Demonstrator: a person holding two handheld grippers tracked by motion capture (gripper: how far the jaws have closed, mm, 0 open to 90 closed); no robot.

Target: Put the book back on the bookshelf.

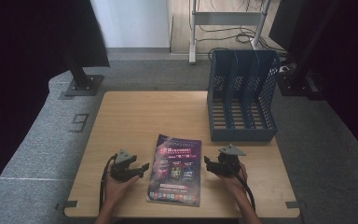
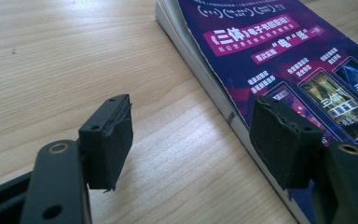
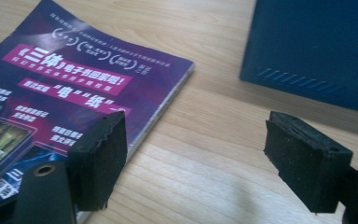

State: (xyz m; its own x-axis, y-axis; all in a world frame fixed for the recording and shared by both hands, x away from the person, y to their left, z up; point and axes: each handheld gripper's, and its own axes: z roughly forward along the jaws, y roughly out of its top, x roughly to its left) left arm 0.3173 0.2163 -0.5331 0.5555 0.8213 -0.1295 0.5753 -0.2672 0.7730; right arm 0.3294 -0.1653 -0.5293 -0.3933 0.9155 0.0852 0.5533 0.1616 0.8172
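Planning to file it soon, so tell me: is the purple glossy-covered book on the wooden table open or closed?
Closed. The purple glossy-covered book lies flat on the wooden table, cover up, with its stacked page edges showing beneath.

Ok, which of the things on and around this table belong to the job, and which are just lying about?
In the job:
- book, flat on the table
- left claw and right claw, open either side of it

Lying about:
- blue file rack, empty
- cables on the floor

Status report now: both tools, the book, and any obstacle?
Left tool open, right tool open, both empty. Book flat on table between them, untouched. File rack stands behind, apart from book.
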